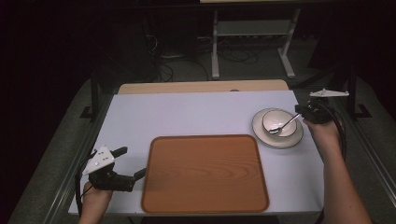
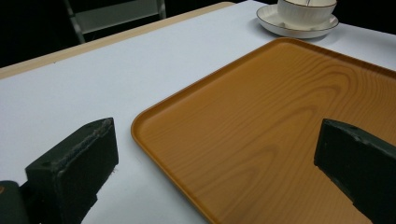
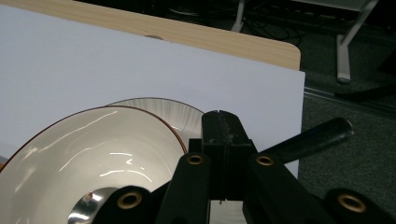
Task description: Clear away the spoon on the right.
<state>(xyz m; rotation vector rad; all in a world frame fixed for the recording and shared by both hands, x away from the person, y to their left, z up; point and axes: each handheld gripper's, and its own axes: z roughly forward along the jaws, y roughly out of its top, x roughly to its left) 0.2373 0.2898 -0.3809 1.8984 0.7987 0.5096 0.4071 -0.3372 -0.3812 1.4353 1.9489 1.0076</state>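
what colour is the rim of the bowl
The white bowl has a thin brown-orange rim line, clearest in the right gripper view.

Looking like lab or test room: table (image 1: pixel 196 112) under white sheet standing on dark carpet, loose cables (image 1: pixel 173 63) trailing across floor behind, white metal frame (image 1: pixel 252 37) sitting beyond, surroundings lying dark, person working handheld rigs.

The left gripper (image 1: pixel 131 163) sits low with jaws wide apart; the right gripper (image 1: pixel 299 110), jaws pressed together, points left.
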